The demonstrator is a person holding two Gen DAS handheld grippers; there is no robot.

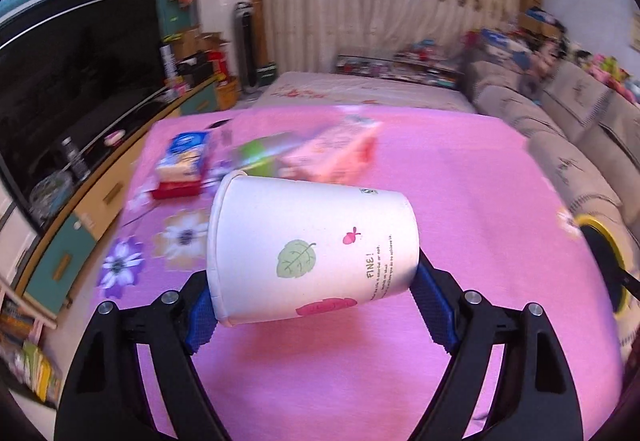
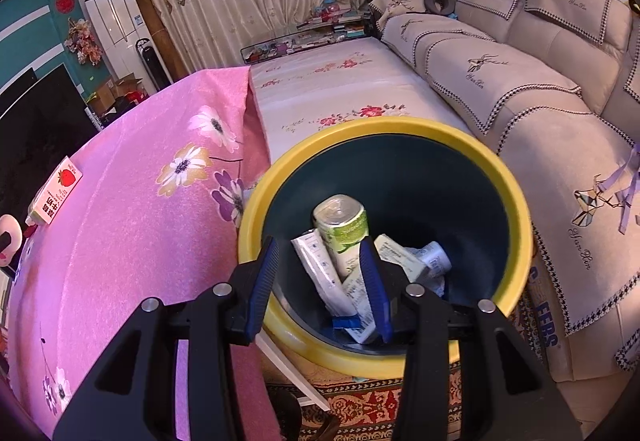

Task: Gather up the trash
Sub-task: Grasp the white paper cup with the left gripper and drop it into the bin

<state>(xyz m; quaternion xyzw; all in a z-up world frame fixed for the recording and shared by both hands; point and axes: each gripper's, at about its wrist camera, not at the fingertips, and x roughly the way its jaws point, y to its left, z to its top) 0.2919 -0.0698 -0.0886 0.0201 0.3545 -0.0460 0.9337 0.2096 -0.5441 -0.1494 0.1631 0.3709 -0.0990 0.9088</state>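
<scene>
My left gripper [image 1: 314, 297] is shut on a white paper cup [image 1: 312, 249] with a green leaf print, held on its side above the pink flowered tablecloth [image 1: 460, 201]. Blurred cartons lie behind it: a pink one [image 1: 336, 153], a green one [image 1: 256, 155] and a blue and red one [image 1: 182, 165]. My right gripper [image 2: 320, 277] is open and empty over the yellow-rimmed bin [image 2: 516, 193]. The bin holds a green can [image 2: 344, 225] and several crumpled wrappers [image 2: 404, 265]. The bin's rim also shows at the right of the left wrist view [image 1: 600, 229].
A strawberry milk carton [image 2: 56, 193] lies on the tablecloth [image 2: 140, 241] at the left of the right wrist view. A beige sofa [image 2: 540, 81] stands to the right of the bin. A TV and cabinet [image 1: 80, 145] run along the left. A patterned rug [image 2: 360, 405] lies under the bin.
</scene>
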